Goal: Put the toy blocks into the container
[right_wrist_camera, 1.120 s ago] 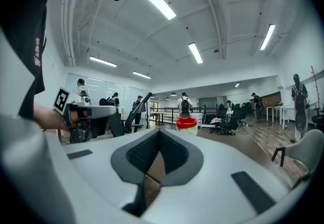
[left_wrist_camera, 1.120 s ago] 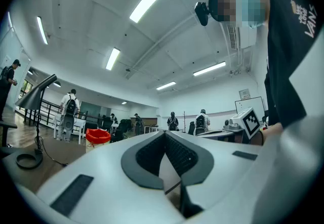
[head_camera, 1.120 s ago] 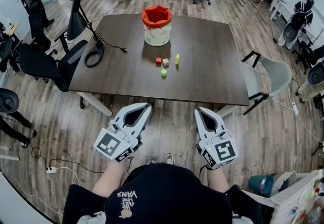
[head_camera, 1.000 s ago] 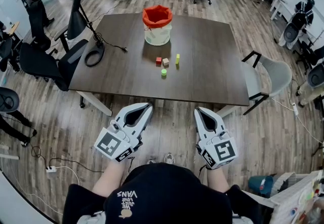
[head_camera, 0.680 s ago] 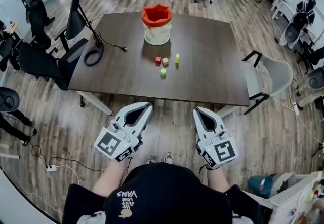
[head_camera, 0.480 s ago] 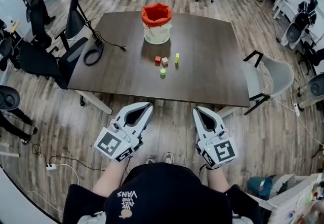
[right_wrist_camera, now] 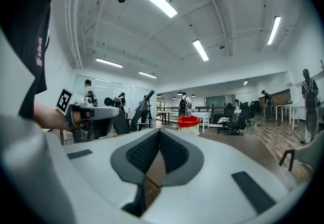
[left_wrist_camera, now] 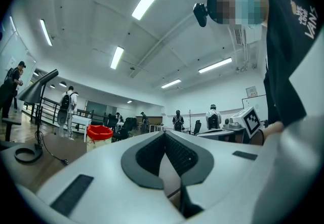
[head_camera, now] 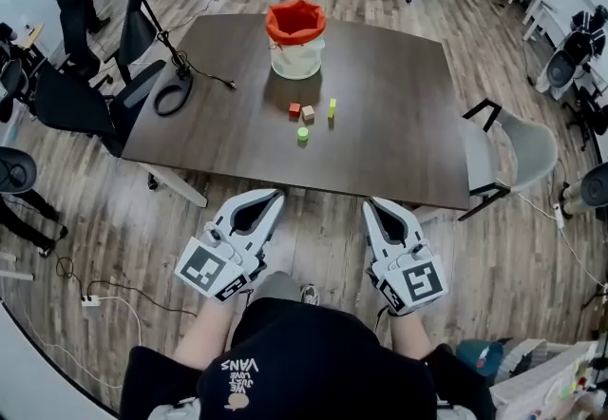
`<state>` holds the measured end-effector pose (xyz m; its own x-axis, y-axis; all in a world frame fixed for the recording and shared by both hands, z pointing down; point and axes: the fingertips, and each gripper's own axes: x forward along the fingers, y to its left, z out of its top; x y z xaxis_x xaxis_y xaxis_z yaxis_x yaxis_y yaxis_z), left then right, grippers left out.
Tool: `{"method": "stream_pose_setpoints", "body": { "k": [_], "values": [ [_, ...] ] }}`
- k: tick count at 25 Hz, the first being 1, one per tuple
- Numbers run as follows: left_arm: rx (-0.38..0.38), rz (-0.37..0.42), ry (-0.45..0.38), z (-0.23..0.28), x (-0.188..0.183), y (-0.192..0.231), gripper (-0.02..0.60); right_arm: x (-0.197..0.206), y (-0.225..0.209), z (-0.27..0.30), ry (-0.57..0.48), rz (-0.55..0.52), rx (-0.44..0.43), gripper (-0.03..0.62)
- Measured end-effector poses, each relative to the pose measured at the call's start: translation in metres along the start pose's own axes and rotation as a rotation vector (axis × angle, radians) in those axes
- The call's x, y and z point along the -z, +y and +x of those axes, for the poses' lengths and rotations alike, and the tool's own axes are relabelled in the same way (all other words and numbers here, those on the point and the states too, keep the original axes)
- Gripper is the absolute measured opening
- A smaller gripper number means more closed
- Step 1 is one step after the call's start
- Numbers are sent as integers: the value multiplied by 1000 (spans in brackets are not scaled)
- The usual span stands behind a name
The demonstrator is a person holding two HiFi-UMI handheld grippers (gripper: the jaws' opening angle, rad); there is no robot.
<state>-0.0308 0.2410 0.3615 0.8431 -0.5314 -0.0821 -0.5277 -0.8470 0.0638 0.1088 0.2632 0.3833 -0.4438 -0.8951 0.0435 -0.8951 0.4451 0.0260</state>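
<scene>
approach step, i reckon: left gripper and right gripper both closed, empty. blocks at 12 o'clock, container beyond. next i'd reach in, open up.

VANS print: white, upside down, on black shirt, behind left claw and right claw. Smaller lettering beside it is too small to read.

Dark wood table on plank floor. Black lamp at its left edge. Black office chair left, grey chair right. Power strip on floor, near left.
</scene>
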Motion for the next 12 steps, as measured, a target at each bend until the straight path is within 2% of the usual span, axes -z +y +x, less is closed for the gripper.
{"method": "stream_pose_setpoints", "body": {
  "k": [7,12],
  "values": [
    [8,-15,7,19,8,23,11,0,-17,29,-6,10,7,18],
    [36,-21,12,37,7,56,11,-4,-30,62,-13,11,35,18]
  ]
}}
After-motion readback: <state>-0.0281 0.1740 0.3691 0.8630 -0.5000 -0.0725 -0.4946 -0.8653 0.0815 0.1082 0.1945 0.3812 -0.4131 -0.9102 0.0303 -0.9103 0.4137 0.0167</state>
